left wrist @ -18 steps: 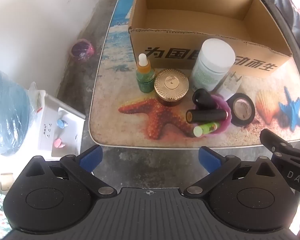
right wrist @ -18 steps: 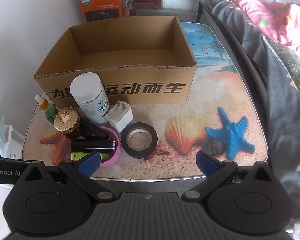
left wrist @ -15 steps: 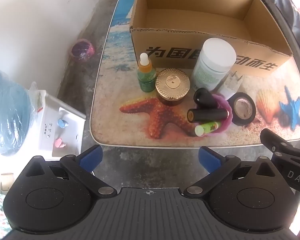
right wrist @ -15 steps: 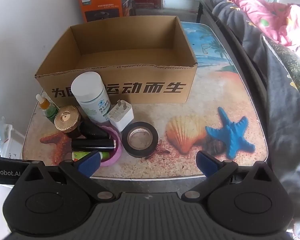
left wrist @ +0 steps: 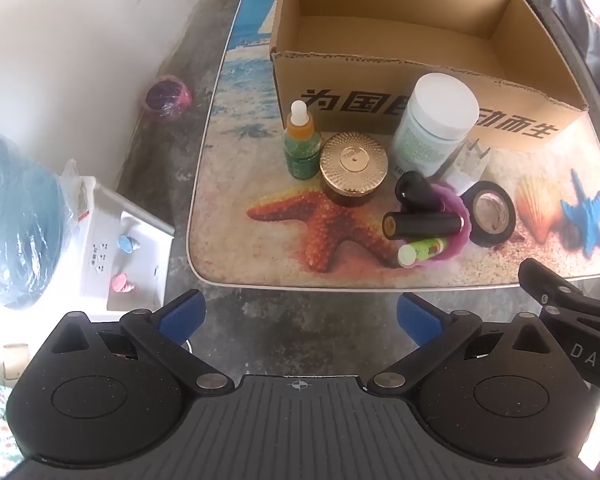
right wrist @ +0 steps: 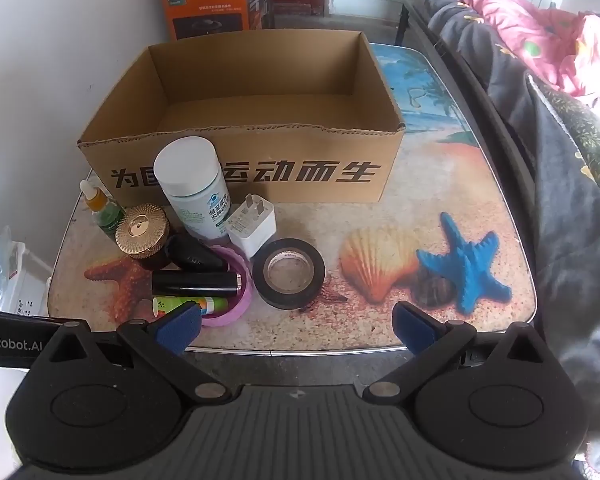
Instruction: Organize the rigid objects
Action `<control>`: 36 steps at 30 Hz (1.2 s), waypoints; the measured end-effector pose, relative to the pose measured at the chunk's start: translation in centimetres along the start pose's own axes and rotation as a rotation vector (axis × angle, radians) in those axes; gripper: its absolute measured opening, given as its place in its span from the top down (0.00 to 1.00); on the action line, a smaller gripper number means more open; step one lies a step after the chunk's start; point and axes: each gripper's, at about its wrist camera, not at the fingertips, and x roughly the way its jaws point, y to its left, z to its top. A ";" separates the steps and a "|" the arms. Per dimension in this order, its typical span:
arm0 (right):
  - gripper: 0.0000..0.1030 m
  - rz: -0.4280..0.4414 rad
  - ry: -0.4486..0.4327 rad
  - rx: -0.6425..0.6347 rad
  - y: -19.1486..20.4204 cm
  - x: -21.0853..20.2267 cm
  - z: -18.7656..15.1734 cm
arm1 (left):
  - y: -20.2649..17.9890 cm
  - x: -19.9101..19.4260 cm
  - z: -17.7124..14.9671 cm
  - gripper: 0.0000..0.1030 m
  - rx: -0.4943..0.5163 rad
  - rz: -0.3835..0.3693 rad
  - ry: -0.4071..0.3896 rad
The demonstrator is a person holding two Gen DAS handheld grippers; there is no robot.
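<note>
Right wrist view: cardboard box (right wrist: pixel 244 128) sits open at the back of the printed table (right wrist: pixel 440 184), nothing visible inside it. By my reading the sorting has not begun; every item waits in a cluster in front of the box's left half. White pill bottle (right wrist: pixel 194 188) upright just before the front wall; dropper bottle (right wrist: pixel 100 208) and gold-lidded jar (right wrist: pixel 142 232) left of it; white charger plug (right wrist: pixel 254 226), black tape roll (right wrist: pixel 289 272). Black tube (right wrist: pixel 196 284) and green lip balm (right wrist: pixel 188 305) lie across a pink ring dish (right wrist: pixel 236 284). Right gripper (right wrist: pixel 296 322) fingers spread wide, empty, short of the table edge. Left gripper (left wrist: pixel 298 314) likewise apart, holding nothing. Tight packing and the box's front wall complicate any pick. Orange carton (right wrist: pixel 212 4) beyond; bedding (right wrist: pixel 540 40) to the right.
</note>
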 end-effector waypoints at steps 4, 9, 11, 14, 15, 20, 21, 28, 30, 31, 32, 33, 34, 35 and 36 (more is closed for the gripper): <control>0.00 0.000 0.004 0.000 -0.1 -0.1 0.0 | 0.0 -0.1 0.0 0.00 0.001 0.000 0.000; 0.00 -0.002 0.010 0.001 -0.1 0.0 -0.2 | 0.0 -0.2 -0.1 0.00 0.003 0.002 -0.001; 0.00 -0.002 0.013 0.005 -0.1 0.0 -0.3 | 0.0 -0.3 -0.2 0.00 0.003 0.002 0.002; 0.00 -0.002 0.015 0.008 -0.1 0.0 -0.4 | 0.0 -0.4 -0.3 0.00 0.007 0.005 0.004; 0.00 -0.002 0.016 0.007 -0.2 0.0 -0.4 | 0.0 -0.4 -0.3 0.00 0.008 0.005 0.004; 0.00 -0.003 0.020 0.007 -0.1 0.0 -0.5 | 0.1 -0.4 -0.3 0.00 0.011 0.008 0.005; 0.00 -0.002 0.020 0.008 -0.1 -0.1 -0.6 | 0.1 -0.4 -0.3 0.00 0.011 0.009 0.006; 0.00 0.001 0.022 0.008 -0.1 -0.1 -0.7 | 0.3 -0.3 -0.4 0.00 0.012 0.013 0.010; 0.00 0.001 0.023 0.009 -0.1 -0.1 -0.6 | 0.3 -0.3 -0.4 0.00 0.011 0.013 0.010; 0.00 0.001 0.023 0.009 -0.1 -0.1 -0.6 | 0.4 -0.3 -0.5 0.01 0.010 0.012 0.009; 0.00 0.000 0.023 0.008 -0.1 -0.1 -0.6 | 0.4 -0.3 -0.5 0.01 0.010 0.012 0.010; 0.00 0.000 0.023 0.008 0.0 -0.1 -0.6 | 0.4 -0.3 -0.5 0.00 0.010 0.013 0.010; 0.00 0.001 0.024 0.009 -0.1 -0.1 -0.6 | 0.4 -0.3 -0.5 0.00 0.011 0.013 0.010; 0.00 0.001 0.024 0.008 0.0 -0.1 -0.6 | 0.4 -0.3 -0.5 0.00 0.011 0.013 0.010; 0.00 0.001 0.024 0.008 0.0 -0.1 -0.6 | 0.4 -0.3 -0.5 0.00 0.011 0.013 0.010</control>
